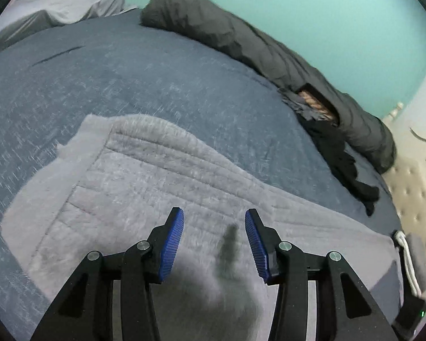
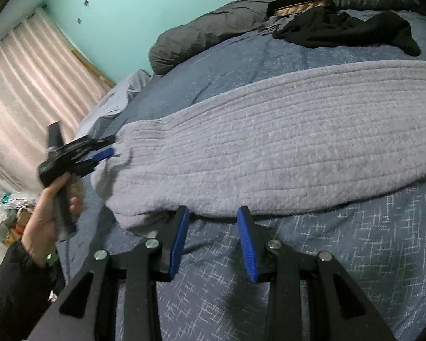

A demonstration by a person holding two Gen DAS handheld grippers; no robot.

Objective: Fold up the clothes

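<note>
From the left wrist camera, the left hand-held gripper [image 1: 214, 224] hangs over a grey quilted fleece garment [image 1: 144, 176] spread on the bed [image 1: 127, 79], which wears a blue-grey cover with pale flecks. Its blue-padded fingers [image 1: 173, 244] stand apart with nothing between them, only their shadow falling on the fleece below. A white drawstring [image 1: 409, 264] lies at the garment's right end. Farther off, a rolled dark grey duvet [image 1: 269, 48] runs along the teal wall [image 1: 298, 8], with a black garment [image 1: 340, 156] crumpled just beside it (the picture is somewhat blurred).

From the right wrist camera, the right hand-held gripper [image 2: 213, 213] sits at the near edge of the fleece garment [image 2: 269, 147]. Its jaws are partly open, and its left fingertip touches the fleece hem, but no fabric is pinched between the pads. At the left, the person's hand [image 2: 48, 213] holds the left hand-held gripper [image 2: 103, 153] at the garment's far left end, jaws apart and empty. Pale curtains [image 2: 34, 85] hang beyond.
</note>
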